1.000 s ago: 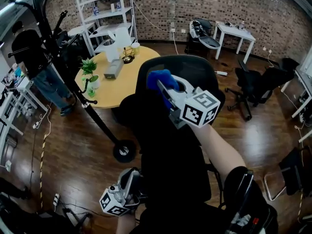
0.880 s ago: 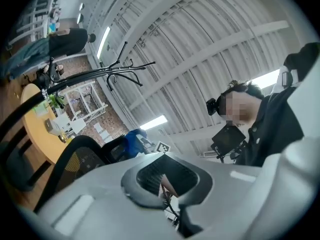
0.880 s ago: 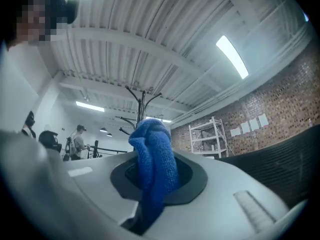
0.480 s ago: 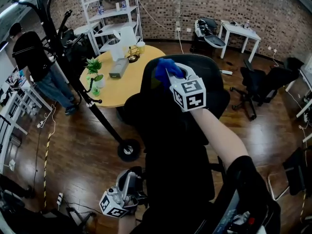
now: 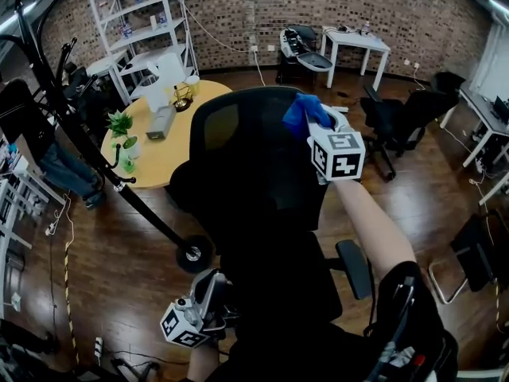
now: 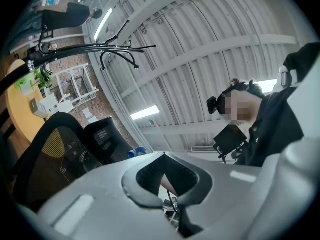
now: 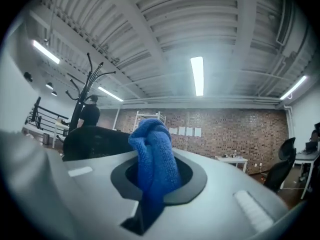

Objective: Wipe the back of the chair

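Rightward slides the right gripper [image 5: 316, 122], clamping a blue cloth [image 5: 305, 111] at the chair back's [image 5: 238, 161] 1 o'clock. Left gripper [image 5: 208, 293] sits clenched, empty.

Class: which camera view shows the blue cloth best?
Right gripper view: the blue cloth sits large, clamped in the right gripper. Head view shows a small bunch by the chair back; left gripper view, a sliver.

Cloth [image 5: 303, 111], chair [image 5: 238, 153] contact: behind R gripper [image 5: 320, 122]

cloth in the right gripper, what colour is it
The cloth is solid blue, seen best in the right gripper view.
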